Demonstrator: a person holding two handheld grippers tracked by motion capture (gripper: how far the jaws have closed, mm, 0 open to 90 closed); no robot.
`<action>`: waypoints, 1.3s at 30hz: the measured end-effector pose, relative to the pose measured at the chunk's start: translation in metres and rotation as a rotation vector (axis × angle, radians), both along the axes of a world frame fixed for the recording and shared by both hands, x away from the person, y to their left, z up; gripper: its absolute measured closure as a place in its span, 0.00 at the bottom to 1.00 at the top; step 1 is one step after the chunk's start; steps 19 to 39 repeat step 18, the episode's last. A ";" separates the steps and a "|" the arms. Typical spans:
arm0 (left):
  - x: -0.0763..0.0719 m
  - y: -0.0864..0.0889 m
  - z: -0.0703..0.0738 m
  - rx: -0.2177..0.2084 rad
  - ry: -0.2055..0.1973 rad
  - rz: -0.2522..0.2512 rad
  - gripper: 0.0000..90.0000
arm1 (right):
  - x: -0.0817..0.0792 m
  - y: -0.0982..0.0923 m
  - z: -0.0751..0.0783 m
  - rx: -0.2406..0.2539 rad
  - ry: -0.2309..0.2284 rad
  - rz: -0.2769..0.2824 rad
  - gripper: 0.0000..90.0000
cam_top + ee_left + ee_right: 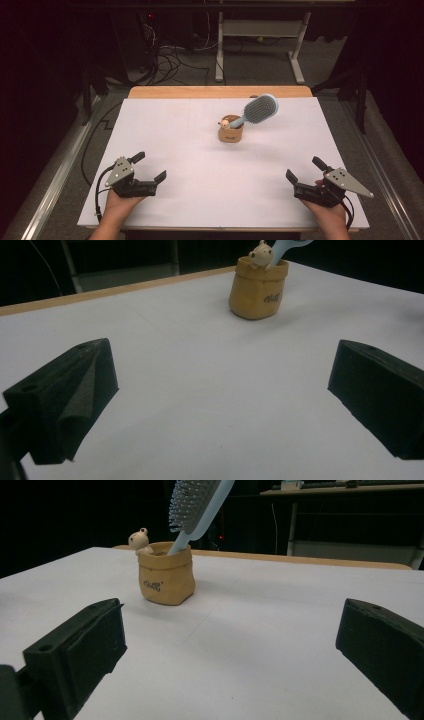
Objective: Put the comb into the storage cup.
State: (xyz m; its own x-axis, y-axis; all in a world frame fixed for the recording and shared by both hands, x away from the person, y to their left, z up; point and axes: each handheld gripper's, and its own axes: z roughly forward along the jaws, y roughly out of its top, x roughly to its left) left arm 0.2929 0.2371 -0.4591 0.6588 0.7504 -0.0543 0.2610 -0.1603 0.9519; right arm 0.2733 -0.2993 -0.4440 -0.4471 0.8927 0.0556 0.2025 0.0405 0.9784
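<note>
A pale-blue plastic hairbrush stands handle-down in a small tan pouch-shaped holder w/ a tiny cream animal figure on its rim, head leaning up and to the right (bristles facing the person's side). Holder sits mid-table, toward the far edge of the white table top. Left gripper and right gripper rest near the front corners, well apart from it, both w/ jaws spread wide, gripping nothing.

A lab-style recording room — white-covered table, cable tangle and desk frame beyond the grippers.
</note>
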 end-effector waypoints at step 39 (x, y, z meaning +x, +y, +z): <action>0.000 0.001 0.002 -0.009 -0.009 -0.011 0.01 | 0.004 0.003 -0.005 -0.019 -0.005 0.017 0.00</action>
